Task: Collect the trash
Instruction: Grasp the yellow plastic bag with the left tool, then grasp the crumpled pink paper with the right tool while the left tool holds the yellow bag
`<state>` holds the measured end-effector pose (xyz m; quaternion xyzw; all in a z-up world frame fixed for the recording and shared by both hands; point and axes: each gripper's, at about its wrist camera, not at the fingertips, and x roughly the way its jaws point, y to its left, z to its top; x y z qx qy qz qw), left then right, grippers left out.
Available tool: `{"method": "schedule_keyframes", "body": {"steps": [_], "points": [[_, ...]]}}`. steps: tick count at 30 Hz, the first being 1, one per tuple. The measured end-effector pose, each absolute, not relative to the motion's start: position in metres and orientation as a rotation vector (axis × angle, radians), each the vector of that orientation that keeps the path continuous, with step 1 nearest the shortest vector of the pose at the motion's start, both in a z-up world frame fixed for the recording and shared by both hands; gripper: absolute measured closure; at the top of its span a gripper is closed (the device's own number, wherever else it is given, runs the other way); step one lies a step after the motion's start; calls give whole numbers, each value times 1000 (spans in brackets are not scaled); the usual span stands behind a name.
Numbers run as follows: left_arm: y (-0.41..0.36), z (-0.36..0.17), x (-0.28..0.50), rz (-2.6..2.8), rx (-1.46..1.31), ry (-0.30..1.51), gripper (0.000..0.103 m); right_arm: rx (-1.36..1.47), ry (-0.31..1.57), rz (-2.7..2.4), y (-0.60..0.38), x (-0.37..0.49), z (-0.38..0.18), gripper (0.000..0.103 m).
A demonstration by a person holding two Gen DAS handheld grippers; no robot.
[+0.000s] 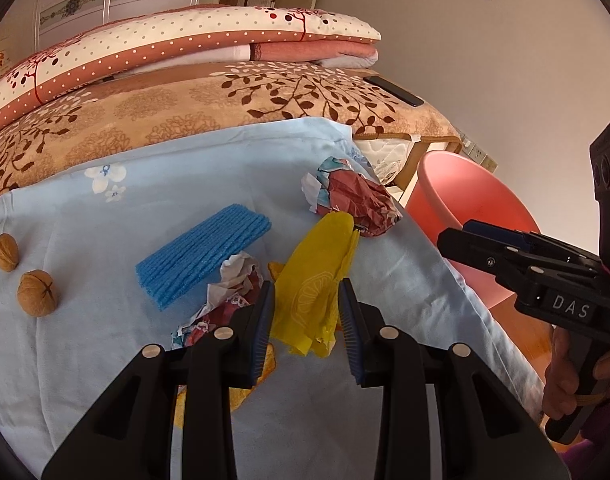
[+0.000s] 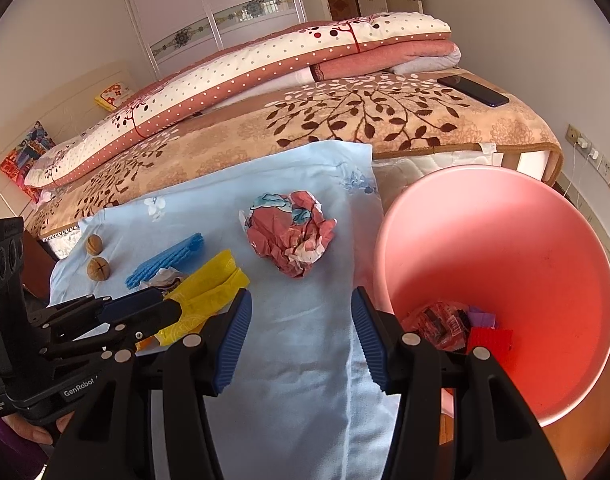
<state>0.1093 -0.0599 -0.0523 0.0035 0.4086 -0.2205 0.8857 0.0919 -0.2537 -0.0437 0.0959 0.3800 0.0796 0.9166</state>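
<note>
Trash scattered on pale blue cloth point(image 1: 85, 216) spread over near corner of bed. Going left to right: two walnuts point(image 1: 37, 293) at far left, hard, round, likely to roll, maybe not trash at all. Blue ribbed foam sheet point(image 1: 203, 254) next, light and springy, best pinched at a thin edge. Small crumpled paper wad point(image 1: 233, 292) touching foam's near corner, light, crushable, any grab works. Left gripper point(image 1: 305, 308) spread, jaws straddling yellow plastic bag point(image 1: 321, 280), pads not yet pressing; bag thin, limp, slippery, so best pinched on bunched folds rather than a single layer. Large crumpled red-and-white wrapper point(image 2: 291, 232) farther right, close to cloth's right edge, light, bulky, soft enough to squash between pads. Right gripper point(image 2: 301, 320) also spread and empty, hovering above bare cloth near that edge. Pink bucket point(image 2: 545, 240) just off bed's right side, mouth tilted toward camera, some scraps already at its bottom. Open room over cloth between wrapper and bucket rim; short carry to the right. Watch for bag snagging cloth, and wrapper slipping off bed edge.
</note>
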Motion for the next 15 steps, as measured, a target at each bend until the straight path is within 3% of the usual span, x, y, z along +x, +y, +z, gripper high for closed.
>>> {"method": "schedule_keyframes", "body": {"steps": [7, 10, 15], "points": [[-61, -57, 106, -460, 47, 832, 71, 183, 775, 161, -251, 91, -41, 52], [-58, -57, 106, -468, 35, 828, 85, 183, 771, 157, -251, 91, -40, 52], [-54, -53, 102, -485, 4, 811, 92, 178, 767, 156, -250, 94, -39, 52]]}}
